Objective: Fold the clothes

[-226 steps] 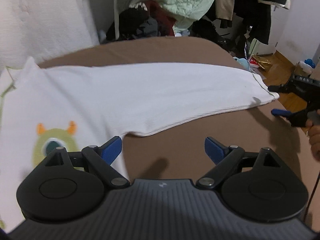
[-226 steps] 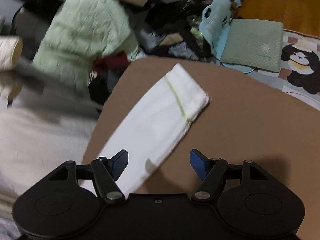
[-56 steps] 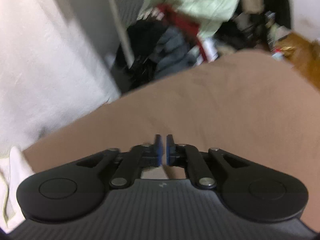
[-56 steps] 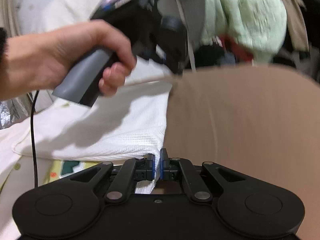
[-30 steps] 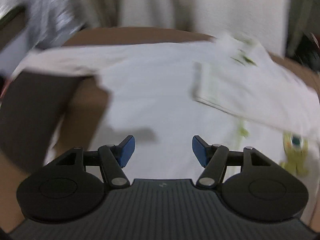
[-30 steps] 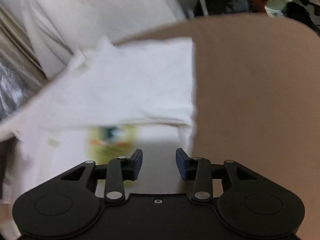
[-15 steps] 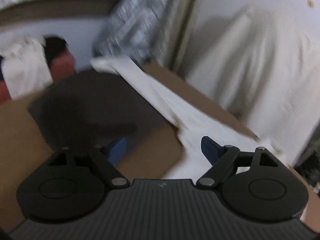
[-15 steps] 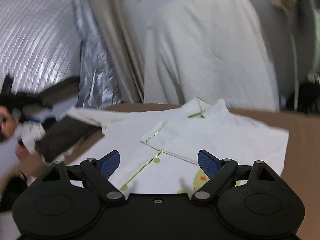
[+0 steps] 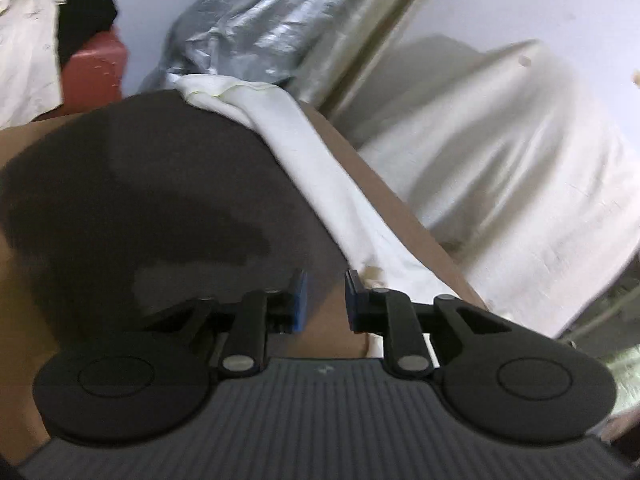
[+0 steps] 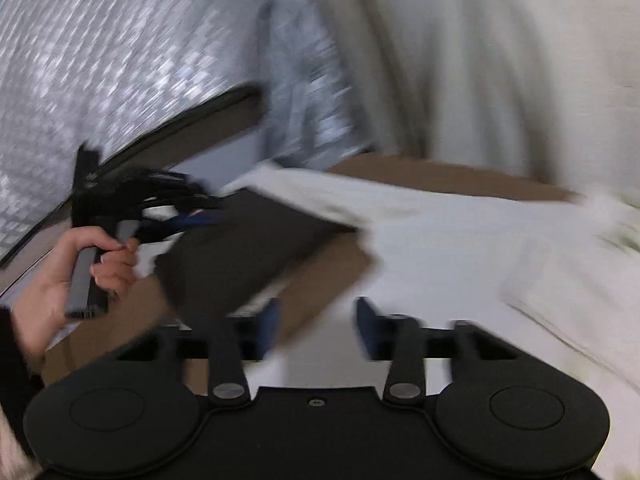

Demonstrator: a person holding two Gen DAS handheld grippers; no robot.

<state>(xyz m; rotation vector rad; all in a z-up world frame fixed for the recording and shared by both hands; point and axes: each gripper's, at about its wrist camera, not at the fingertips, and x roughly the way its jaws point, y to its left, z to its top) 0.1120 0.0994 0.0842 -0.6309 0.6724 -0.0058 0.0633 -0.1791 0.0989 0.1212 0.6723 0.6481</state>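
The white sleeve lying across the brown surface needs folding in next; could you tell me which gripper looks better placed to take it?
Left, probably: the left gripper is open right beside the white sleeve, while the right gripper faces the shirt body.

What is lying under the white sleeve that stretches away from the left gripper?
Under the white sleeve lies the brown table surface, partly in dark shadow. The sleeve's cuff reaches the table's far edge. What the cloth itself covers cannot be seen. The left gripper is open beside it.

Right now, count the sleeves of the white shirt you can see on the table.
1. One sleeve stretches along the far edge of the brown table, ahead of the left gripper. The other sleeve may be hidden; the right wrist view is blurred.
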